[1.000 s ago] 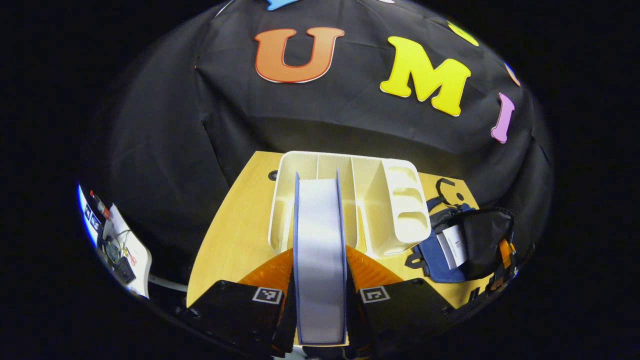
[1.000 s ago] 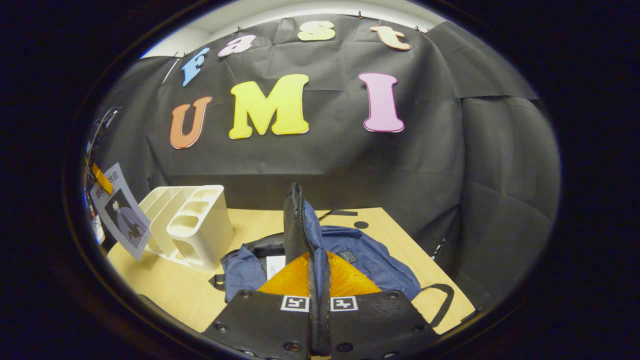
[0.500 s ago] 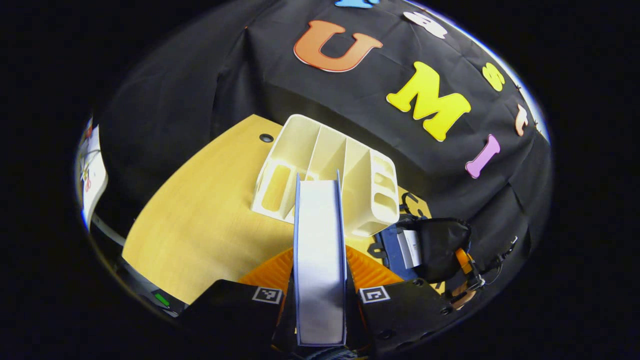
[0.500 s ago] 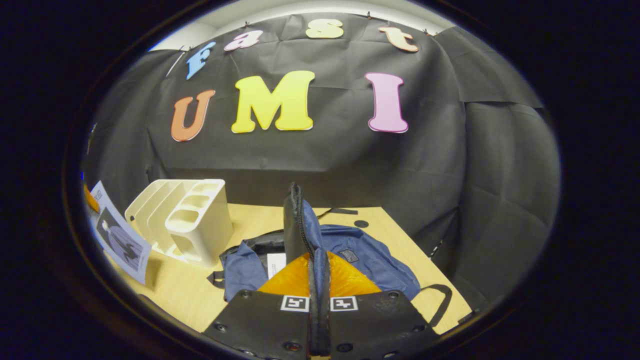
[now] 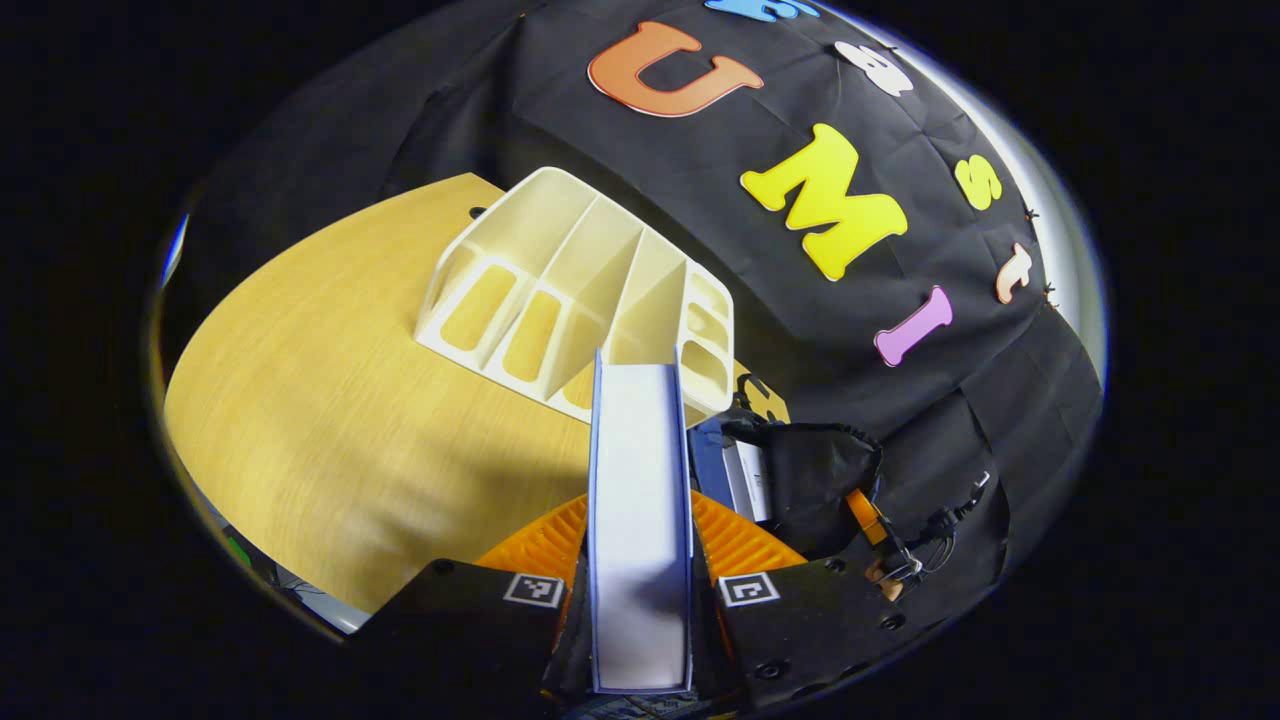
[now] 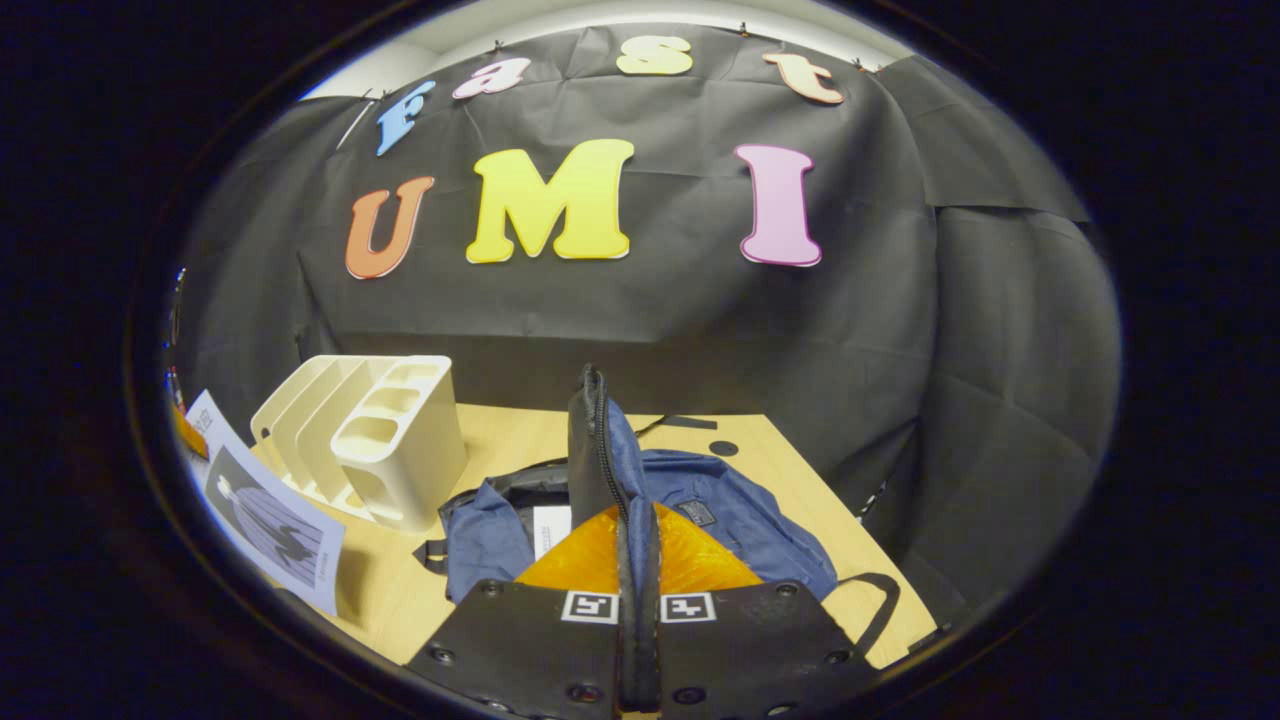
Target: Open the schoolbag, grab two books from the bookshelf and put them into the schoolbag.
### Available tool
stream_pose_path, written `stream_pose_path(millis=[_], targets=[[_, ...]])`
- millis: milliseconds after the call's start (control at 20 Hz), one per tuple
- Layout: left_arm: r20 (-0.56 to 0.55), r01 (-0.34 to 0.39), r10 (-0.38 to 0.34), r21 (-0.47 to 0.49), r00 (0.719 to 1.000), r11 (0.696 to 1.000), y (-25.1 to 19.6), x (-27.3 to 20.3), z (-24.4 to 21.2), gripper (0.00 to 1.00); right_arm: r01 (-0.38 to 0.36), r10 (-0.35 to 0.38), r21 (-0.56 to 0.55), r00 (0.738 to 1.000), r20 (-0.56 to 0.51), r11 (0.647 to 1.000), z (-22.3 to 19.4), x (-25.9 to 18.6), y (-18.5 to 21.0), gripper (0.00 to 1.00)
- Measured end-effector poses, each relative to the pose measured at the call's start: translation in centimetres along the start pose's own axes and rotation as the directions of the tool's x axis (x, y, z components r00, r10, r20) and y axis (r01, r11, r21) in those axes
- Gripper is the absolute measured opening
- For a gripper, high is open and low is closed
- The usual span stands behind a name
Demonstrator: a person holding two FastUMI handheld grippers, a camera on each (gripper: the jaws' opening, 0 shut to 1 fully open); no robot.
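Book (image 5: 640,470) pinched upright in left hand-held gripper (image 5: 640,600); right hand-held gripper (image 6: 638,600) clamps schoolbag (image 6: 700,500) flap.

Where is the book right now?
The book is clamped edge-up in the left gripper, in the air over the table, in front of the white bookshelf and left of the schoolbag.

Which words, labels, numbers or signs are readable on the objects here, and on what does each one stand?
Nothing can be quoted.
Cover of the book: small print near its top corner, too blurred to read.
White tag inside the schoolbag: print too small to read.
Small patch on the schoolbag: unreadable.
Bookshelf: no text.
Square markers: coded patterns, no words.
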State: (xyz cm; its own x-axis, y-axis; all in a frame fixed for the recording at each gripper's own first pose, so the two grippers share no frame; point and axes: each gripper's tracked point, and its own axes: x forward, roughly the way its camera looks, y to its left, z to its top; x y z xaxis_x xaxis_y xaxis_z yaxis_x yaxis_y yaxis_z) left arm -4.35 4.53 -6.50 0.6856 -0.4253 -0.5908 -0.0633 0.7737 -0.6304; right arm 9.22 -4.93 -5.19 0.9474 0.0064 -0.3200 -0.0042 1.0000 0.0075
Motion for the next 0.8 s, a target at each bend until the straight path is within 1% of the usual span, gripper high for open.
stream_pose_path(millis=[100,200,300,400,550,700,800], targets=[[-0.012,0.035,-0.035,0.004,0.999,0.999,-1.5,1.4,-0.6,0.42,-0.004,0.004,0.007,1.0,-0.002,1.0,0.2,0.0,-0.2,0.01],[-0.008,0.034,-0.034,0.048,0.999,0.998,-2.3,2.5,-1.0,0.42,-0.008,0.008,0.005,1.0,-0.006,1.0,0.2,0.0,-0.3,0.01],[-0.025,0.054,-0.053,0.057,0.998,0.997,-3.6,3.5,-1.5,0.42,-0.017,0.017,0.001,1.0,-0.005,1.0,0.3,0.1,-0.4,0.01],[-0.034,0.1,-0.098,0.05,0.995,0.994,-5.5,4.2,-2.0,0.42,-0.026,0.026,0.0,1.0,-0.004,1.0,0.3,0.3,-0.5,0.01],[-0.027,0.141,-0.14,0.033,0.99,0.99,-7.5,6.0,-2.2,0.42,-0.04,0.04,0.004,0.999,-0.003,0.999,0.4,0.7,-1.0,0.01],[-0.014,0.195,-0.195,-0.001,0.981,0.981,-10.0,8.0,-2.0,0.42,-0.051,0.051,0.013,0.999,0.003,0.999,0.9,0.7,-1.7,0.01],[0.011,0.217,-0.216,-0.014,0.976,0.976,-11.7,9.8,-1.8,0.42,-0.06,0.06,0.026,0.998,0.012,0.998,1.4,0.7,-2.0,0.01]])
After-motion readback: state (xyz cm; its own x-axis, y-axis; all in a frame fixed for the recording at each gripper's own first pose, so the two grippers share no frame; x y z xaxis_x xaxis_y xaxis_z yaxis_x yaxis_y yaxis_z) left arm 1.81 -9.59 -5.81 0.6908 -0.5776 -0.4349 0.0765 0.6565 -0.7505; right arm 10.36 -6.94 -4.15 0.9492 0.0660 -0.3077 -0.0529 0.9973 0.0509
